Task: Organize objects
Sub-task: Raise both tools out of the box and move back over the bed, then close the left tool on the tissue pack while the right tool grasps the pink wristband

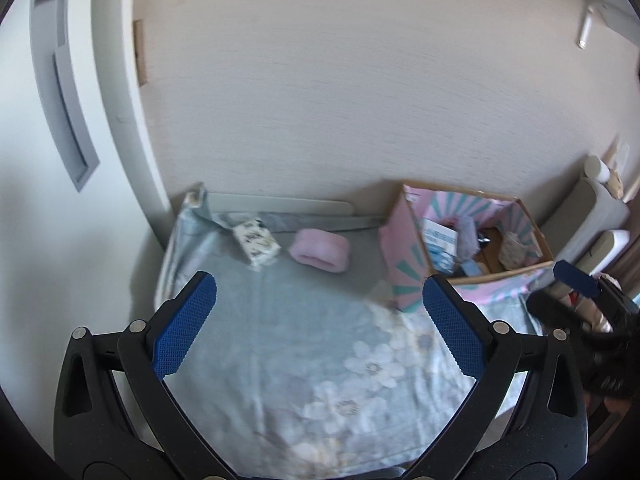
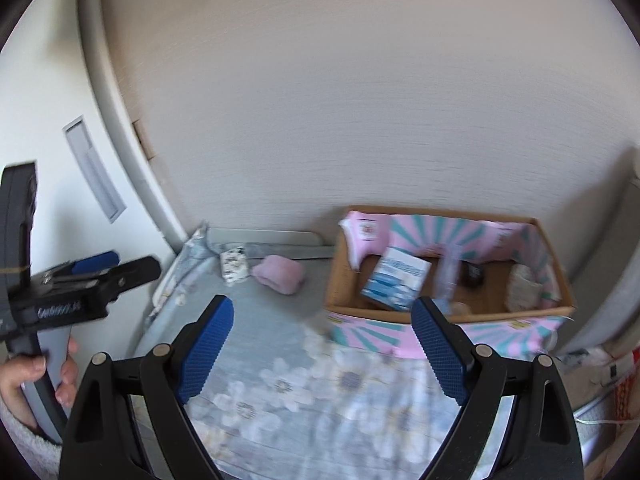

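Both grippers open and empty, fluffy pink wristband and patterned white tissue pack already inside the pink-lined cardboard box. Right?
Not quite. The fluffy pink wristband and patterned white tissue pack lie on the floral bedsheet, left of the pink-lined cardboard box, not inside it; the right wrist view shows this. The left gripper and right gripper are open and empty.

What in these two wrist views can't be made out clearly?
- Printing on the patterned packet: too small and blurred in both views.
- Dark item in the cardboard box: small, blurred; in the left wrist view the box wall partly hides it.
- Clutter right of the bed: cut off by the fisheye edge.
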Tool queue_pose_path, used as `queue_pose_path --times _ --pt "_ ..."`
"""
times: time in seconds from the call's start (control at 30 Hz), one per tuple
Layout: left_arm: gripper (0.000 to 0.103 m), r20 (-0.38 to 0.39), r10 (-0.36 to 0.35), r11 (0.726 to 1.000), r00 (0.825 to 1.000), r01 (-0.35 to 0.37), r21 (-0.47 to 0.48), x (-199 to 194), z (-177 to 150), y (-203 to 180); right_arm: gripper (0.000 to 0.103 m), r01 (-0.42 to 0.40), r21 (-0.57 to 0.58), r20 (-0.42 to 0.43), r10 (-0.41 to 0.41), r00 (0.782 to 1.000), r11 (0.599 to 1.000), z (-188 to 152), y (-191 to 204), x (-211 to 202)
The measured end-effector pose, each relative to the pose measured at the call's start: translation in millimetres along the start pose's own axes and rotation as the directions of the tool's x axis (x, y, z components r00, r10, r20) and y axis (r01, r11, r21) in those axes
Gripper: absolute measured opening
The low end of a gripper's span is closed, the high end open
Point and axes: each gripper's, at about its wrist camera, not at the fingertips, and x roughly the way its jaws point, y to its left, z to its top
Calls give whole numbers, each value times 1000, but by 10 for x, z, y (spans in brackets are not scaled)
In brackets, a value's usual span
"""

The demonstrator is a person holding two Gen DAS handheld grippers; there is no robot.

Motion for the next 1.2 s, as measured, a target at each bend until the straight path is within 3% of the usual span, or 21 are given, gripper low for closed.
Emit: queue_pose_path --times 0.23,0.43,0.53,0.67,0.73,1.03,1.13,1.2 --pt "103 -77 -14 998 997 9 -54 489 203 501 89 -80 -53 -41 78 996 995 15 500 491" --pt "103 -158 2 999 987 5 44 1120 294 637 89 -112 -46 -80 108 991 993 -127 716 1013" --pt "103 -213 19 997 977 -4 71 1435 273 702 89 -83 -31 -83 80 993 996 -219 759 1296" --pt "103 -300 -6 1000 954 4 -5 1879 257 841 89 5 -10 -69 -6 998 1000 -318 770 1695" --pt "101 -328 6 1000 945 -6 0 2069 256 843 89 64 0 -66 -64 996 998 -354 761 1877" --pt "98 -364 43 999 930 -35 29 2570 189 811 89 139 35 -41 -138 990 990 -337 713 2353" --pt "91 -376 46 999 926 -42 18 2689 164 833 89 136 44 -42 -134 990 990 -309 688 2485" --pt "84 -360 56 998 931 -50 26 2711 171 824 89 131 43 -37 -129 991 991 -284 683 2549"
